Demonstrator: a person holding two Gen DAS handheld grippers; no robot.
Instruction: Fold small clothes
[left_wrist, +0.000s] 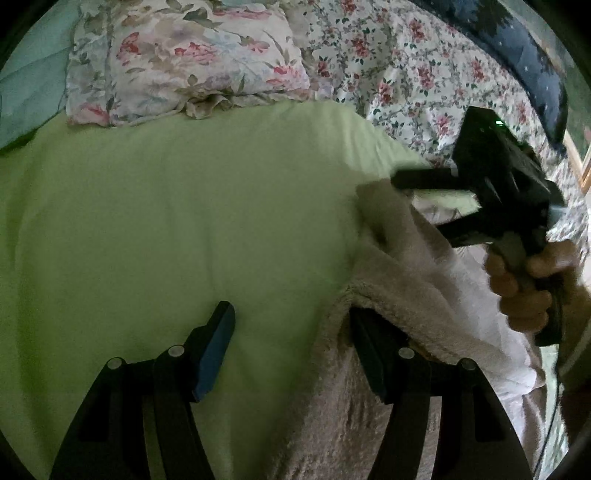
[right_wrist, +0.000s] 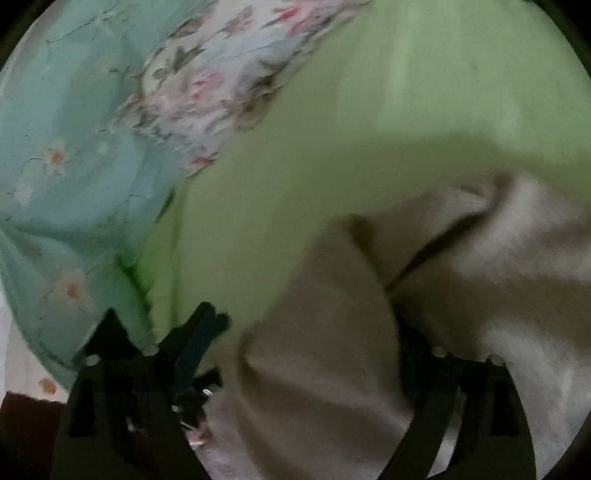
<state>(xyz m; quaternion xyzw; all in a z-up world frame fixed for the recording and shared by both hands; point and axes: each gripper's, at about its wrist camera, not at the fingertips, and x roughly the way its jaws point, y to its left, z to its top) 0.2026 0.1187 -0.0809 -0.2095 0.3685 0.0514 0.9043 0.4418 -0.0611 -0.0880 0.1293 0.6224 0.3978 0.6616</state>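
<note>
A fuzzy pale pink-beige garment (left_wrist: 399, 295) lies on the light green bedsheet (left_wrist: 184, 221) at the right. My left gripper (left_wrist: 291, 350) is open; its right finger is under or against the garment's edge, and its left finger (left_wrist: 214, 350) is over bare sheet. My right gripper (left_wrist: 424, 199) shows in the left wrist view, open, with its fingers around a raised fold of the garment. In the right wrist view the garment (right_wrist: 332, 350) fills the lower right, draped between the open fingers of the right gripper (right_wrist: 306, 343); the right finger is partly hidden by cloth.
A floral pillow (left_wrist: 184, 59) and a floral quilt (left_wrist: 424, 74) lie at the far side of the bed. A mint-green floral cloth (right_wrist: 62, 166) lies at the left. A dark blue fabric (left_wrist: 535, 74) is at the far right.
</note>
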